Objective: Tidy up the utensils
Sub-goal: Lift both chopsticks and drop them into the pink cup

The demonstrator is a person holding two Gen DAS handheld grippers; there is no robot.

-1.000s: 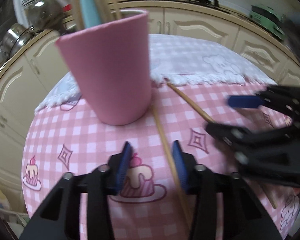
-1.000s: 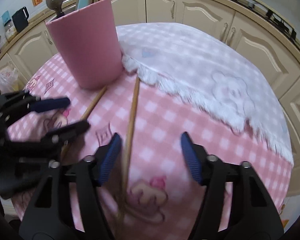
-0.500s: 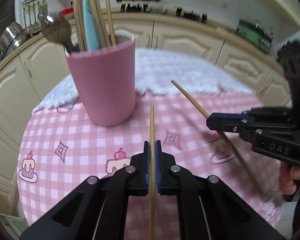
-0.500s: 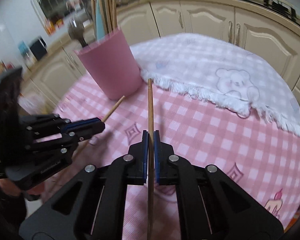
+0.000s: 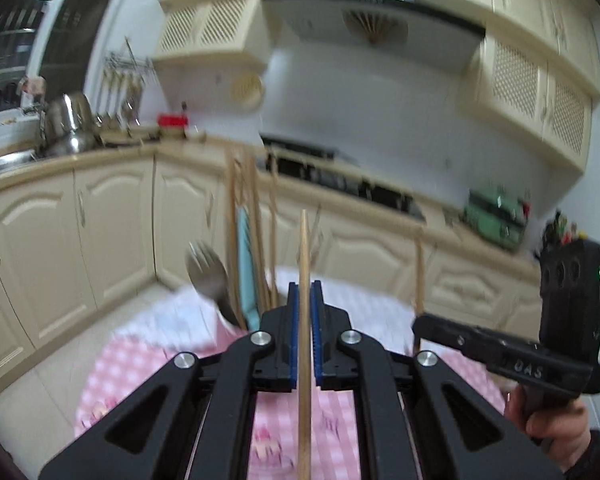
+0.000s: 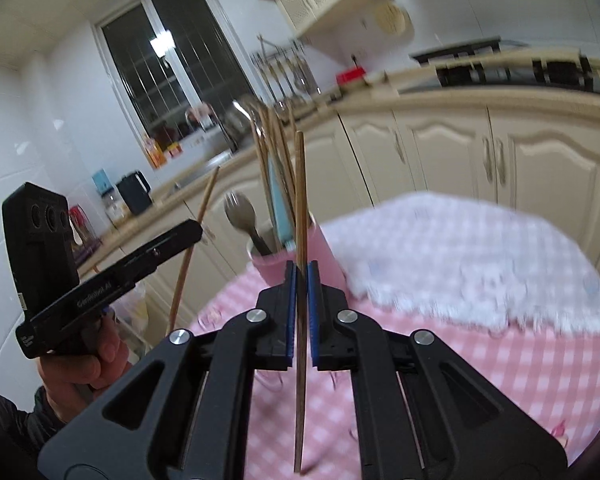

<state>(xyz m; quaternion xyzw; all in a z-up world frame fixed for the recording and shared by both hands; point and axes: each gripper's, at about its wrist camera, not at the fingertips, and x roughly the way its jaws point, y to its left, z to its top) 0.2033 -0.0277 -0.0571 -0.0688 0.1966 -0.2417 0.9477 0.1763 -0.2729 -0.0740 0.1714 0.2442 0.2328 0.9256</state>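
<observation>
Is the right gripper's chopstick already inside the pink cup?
No: the right gripper is shut on its chopstick, which stands in front of the pink cup, not in it.

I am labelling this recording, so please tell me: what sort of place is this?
Most likely a home kitchen: cream cabinets under a counter, a range hood over a stove, and a sink with pots.

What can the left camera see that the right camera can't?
Only the left wrist view shows the range hood and the green box on the counter. Only the right wrist view shows the window, the black kettle and the pink cup clearly. Both show a tool shut on a chopstick: the left tool holds the left chopstick, the right tool holds the right chopstick. Both show the spoon and the checked tablecloth.
</observation>
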